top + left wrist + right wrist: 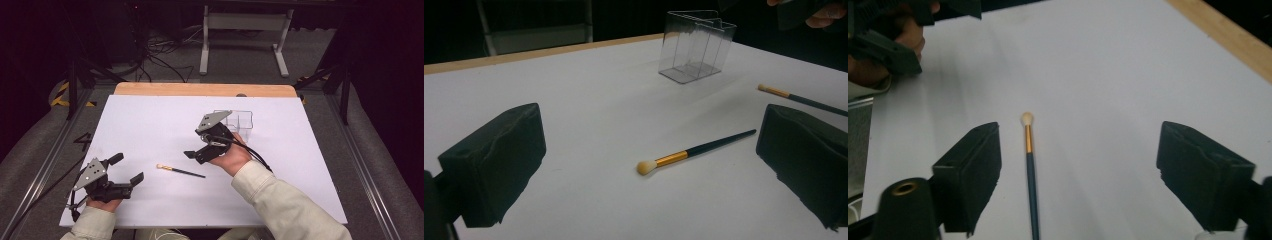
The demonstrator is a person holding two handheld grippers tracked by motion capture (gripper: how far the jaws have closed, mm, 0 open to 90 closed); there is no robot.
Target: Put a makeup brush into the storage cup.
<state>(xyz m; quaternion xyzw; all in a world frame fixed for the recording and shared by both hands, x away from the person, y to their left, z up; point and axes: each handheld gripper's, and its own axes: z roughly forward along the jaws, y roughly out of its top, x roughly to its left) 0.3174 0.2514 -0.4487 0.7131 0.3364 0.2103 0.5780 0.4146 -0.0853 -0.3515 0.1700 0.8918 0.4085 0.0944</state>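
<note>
Here, the brush (180, 171) lies left-to-right on the table (150, 125), just near of the right gripper (196, 155), whose jaws gape wide; the left gripper (126, 169), also wide, sits farther away.

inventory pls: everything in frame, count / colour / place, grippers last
makeup brush: 1 in the high view, dark handle, gold ferrule, pale tip, flat on the sheet between both grippers; the left gripper view shows a second brush farther off
clear box: 1, transparent, compartments, far side, behind right gripper
white sheet: 1, covers the table
wooden table edge: 1, tan, far side
metal stand: 1, grey, floor beyond
left gripper: black, open, near left
right gripper: black, open, centre, above brush
</note>
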